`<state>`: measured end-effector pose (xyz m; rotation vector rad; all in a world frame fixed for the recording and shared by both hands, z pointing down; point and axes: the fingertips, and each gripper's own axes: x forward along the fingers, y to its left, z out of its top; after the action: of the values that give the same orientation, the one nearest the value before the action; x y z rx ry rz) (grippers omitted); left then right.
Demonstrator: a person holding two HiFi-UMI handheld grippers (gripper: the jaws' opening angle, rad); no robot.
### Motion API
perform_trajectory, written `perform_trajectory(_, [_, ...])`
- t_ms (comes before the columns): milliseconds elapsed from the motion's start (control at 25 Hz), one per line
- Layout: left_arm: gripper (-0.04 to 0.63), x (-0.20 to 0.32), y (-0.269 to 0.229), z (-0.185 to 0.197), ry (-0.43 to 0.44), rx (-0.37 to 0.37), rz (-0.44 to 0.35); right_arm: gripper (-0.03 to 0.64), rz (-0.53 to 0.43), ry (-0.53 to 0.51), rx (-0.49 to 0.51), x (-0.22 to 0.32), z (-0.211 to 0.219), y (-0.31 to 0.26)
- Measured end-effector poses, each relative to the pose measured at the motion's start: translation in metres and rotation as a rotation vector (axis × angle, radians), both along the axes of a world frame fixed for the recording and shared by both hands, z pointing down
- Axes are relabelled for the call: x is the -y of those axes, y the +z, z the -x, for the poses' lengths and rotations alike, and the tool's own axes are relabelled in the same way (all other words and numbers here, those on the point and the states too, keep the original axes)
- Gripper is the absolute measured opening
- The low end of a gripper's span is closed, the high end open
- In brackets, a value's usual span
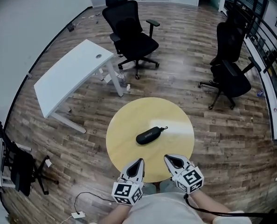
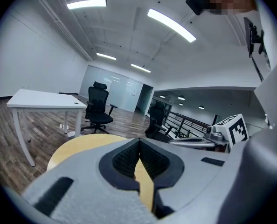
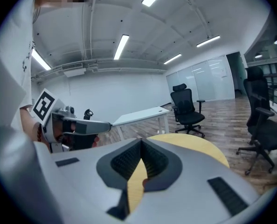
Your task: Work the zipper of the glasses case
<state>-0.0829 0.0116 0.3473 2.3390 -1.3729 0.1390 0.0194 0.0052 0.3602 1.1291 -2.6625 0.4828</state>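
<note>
Case (image 1: 150, 135) lies at desk (image 1: 124, 146) centre, beyond left hand-held gripper (image 1: 139, 163) and right hand-held gripper (image 1: 169, 159); both pressed together, empty.

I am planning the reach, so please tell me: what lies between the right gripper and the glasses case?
Nothing stands there. In the head view, only bare yellow tabletop separates the right gripper from the glasses case.
</note>
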Motion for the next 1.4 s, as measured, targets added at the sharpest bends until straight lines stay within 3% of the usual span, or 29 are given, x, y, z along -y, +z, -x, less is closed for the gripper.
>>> perform_trajectory(120, [0.003,0.01,0.021,0.002,-0.001,-0.002,0.055,0.003,0.007,0.009,-0.045,0.026,-0.011,0.021])
perform_trajectory(280, [0.003,0.034,0.051,0.001,0.005,0.05,0.065,0.003,0.039,0.01,-0.108,0.064,-0.019,0.064])
perform_trajectory(600, [0.003,0.093,0.122,-0.021,0.079,0.059,0.142,0.003,0.037,-0.125,-0.277,0.124,-0.02,0.142])
perform_trajectory(800, [0.003,0.114,0.168,-0.023,0.018,0.077,0.231,0.003,0.056,-0.126,-0.361,0.171,-0.023,0.178])
perform_trajectory(1000, [0.003,0.132,0.189,-0.018,-0.019,0.027,0.323,0.003,0.149,-0.186,-0.409,0.209,0.001,0.211])
perform_trajectory(1200, [0.003,0.137,0.217,-0.01,-0.013,0.05,0.39,0.003,0.267,-0.172,-0.351,0.197,0.009,0.227])
perform_trajectory(1400, [0.003,0.133,0.226,-0.005,-0.021,0.069,0.4,0.003,0.269,-0.198,-0.307,0.159,0.024,0.228])
